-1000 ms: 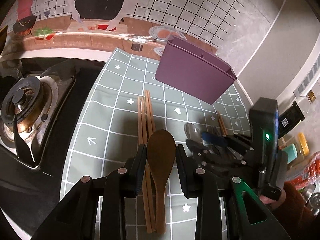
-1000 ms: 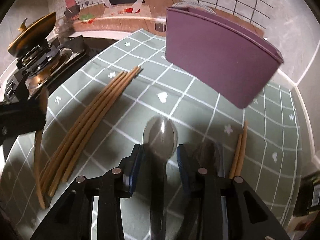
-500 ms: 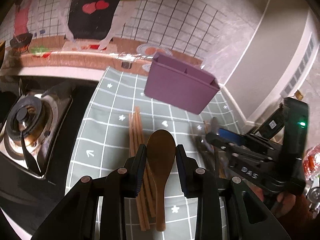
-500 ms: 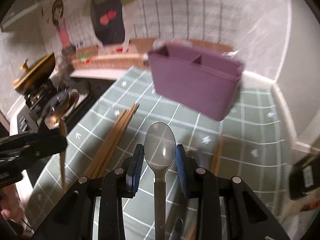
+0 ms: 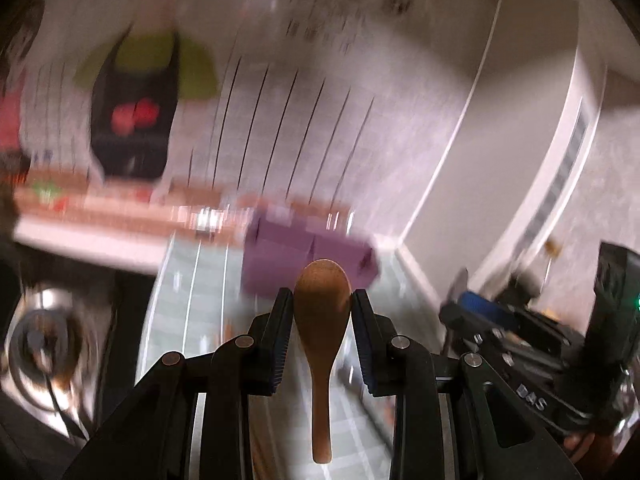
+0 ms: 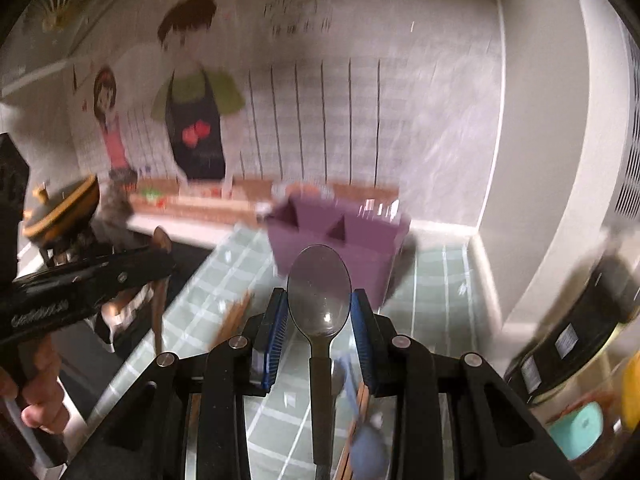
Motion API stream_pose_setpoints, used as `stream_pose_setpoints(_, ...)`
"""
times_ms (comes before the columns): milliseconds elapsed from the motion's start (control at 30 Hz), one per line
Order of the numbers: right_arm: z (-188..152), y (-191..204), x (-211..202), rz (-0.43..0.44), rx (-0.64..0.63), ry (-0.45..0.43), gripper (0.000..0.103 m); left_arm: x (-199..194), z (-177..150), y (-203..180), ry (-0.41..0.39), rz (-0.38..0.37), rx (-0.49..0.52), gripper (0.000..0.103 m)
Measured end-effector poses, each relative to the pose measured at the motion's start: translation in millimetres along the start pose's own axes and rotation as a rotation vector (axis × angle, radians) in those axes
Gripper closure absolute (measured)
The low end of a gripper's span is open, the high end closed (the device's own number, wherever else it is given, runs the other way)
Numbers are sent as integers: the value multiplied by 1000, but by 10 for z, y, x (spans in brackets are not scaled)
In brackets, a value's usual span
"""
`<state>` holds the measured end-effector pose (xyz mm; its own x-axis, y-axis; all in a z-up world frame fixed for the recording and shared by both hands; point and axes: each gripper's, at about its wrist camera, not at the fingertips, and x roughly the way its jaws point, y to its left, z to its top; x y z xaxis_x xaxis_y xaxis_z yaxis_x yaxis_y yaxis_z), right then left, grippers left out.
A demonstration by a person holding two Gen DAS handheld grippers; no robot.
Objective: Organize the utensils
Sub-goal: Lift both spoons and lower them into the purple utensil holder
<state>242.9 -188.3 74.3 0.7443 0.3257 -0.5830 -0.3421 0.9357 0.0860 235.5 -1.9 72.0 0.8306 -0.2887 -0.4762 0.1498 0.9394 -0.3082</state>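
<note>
My left gripper is shut on a brown wooden spoon, pads on the sides of its bowl and the handle hanging down toward the camera, clear of the mat. In the right wrist view my right gripper is shut on a metal spoon the same way. The purple divided holder stands upright on the mat beyond both spoons. Each gripper shows in the other's view: the right gripper at the right, the left gripper at the left, held by a hand. Both views are blurred.
A green checked mat covers the counter, with wooden chopsticks and a blue-handled utensil lying on it. The gas stove and a lidded pot are at the left. Jars crowd the right. A tiled wall rises behind.
Both grippers have risen off the mat, carrying their spoons up. Both views now tilt toward the wall, with the purple holder lower and farther in view. The chopsticks stay on the mat.
</note>
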Motion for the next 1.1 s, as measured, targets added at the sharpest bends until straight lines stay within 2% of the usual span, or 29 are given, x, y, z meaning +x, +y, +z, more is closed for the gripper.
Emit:
stream_pose_setpoints(133, 600, -103, -227, -18, 5, -132, 73, -35, 681, -117, -183, -1, 46, 72)
stream_pose_setpoints(200, 896, -196, -296, -8, 24, -193, 73, 20, 968, -151, -245, -8, 49, 72)
stream_pose_setpoints(300, 1270, -353, -274, -14, 64, -274, 73, 195, 1272, -150, -296, -18, 41, 72)
stream_pose_setpoints(433, 1435, -487, 6, -57, 85, -318, 73, 660, 1429, -140, -315, -3, 72, 72)
stream_pose_setpoints(633, 1276, -655, 590, -66, 129, -272, 73, 1501, 1200, 45, -221, 53, 110, 72)
stream_pose_setpoints(733, 1184, -733, 865, -52, 164, -254, 73, 1776, 1085, 189, -190, 57, 89, 72)
stream_pose_setpoints(967, 1002, -750, 1372, -62, 144, -171, 73, 2129, 826, 365, -70, 56, 93, 72)
stream_pose_setpoints(1100, 841, -806, 1590, -26, 164, -96, 73, 2218, 650, 426, 33, 40, 80, 72)
